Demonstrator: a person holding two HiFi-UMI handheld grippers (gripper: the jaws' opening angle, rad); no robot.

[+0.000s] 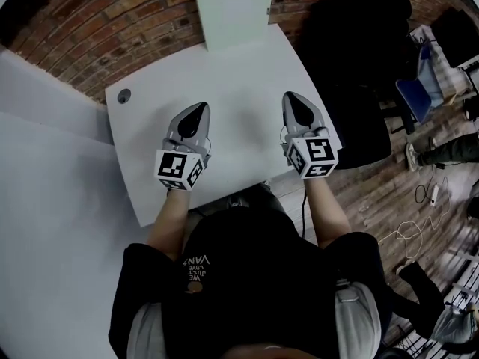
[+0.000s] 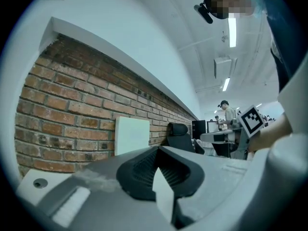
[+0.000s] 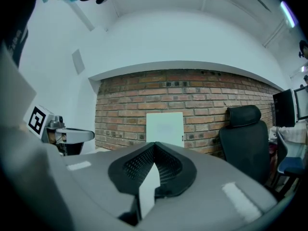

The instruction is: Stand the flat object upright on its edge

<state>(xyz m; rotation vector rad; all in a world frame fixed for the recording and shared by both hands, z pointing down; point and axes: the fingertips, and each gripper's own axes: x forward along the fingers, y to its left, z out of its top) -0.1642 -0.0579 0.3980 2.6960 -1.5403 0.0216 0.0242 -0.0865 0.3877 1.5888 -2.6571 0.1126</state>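
Standing upright on its edge at the far rim of the table [image 1: 247,81], the flat panel [image 1: 233,10] is backed by the brick wall [image 1: 97,28]. Bare tabletop lies between panel and grippers; a black chair [image 1: 352,43] stands just off the right edge. The left gripper [image 1: 199,111] and right gripper [image 1: 295,102] point level (side by side, apart), with both pairs of jaws closed together and empty.
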